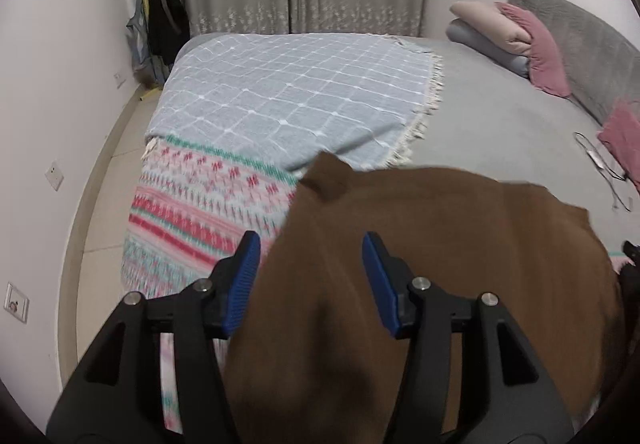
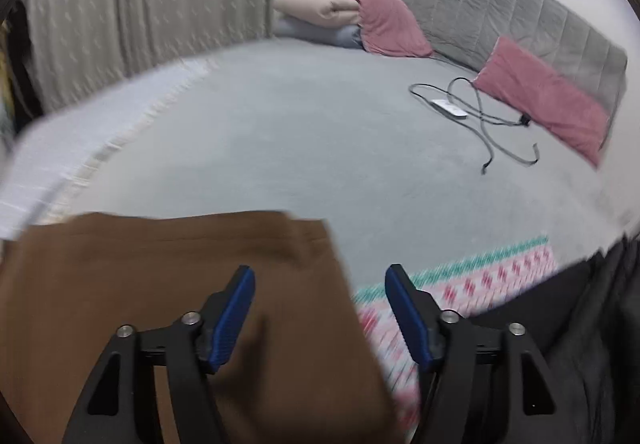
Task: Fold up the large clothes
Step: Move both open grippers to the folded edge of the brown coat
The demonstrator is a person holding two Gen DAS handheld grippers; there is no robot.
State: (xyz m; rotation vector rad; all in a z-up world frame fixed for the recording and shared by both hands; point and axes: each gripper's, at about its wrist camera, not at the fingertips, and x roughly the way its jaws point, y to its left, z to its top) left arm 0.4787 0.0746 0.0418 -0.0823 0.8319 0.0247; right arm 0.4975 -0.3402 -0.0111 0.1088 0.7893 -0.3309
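Observation:
A brown garment [image 1: 440, 244] lies folded on the near part of the bed, its edges blurred. In the left wrist view it runs under and between the blue pads of my left gripper [image 1: 311, 244], whose jaws stand apart and do not press it. In the right wrist view the same brown garment [image 2: 160, 284] fills the lower left, with its right edge under my right gripper [image 2: 320, 272]. That gripper is open too, its left finger over the cloth and its right finger over a pink and green patterned blanket [image 2: 460, 284].
The bed's grey sheet [image 2: 300, 144] stretches ahead to a grey padded headboard [image 2: 500, 0] with pink pillows [image 2: 384, 20]. A cable [image 2: 476, 112] lies near them. A blue checked throw [image 1: 280, 96] covers the far left. Floor and wall [image 1: 60, 124] lie left of the bed.

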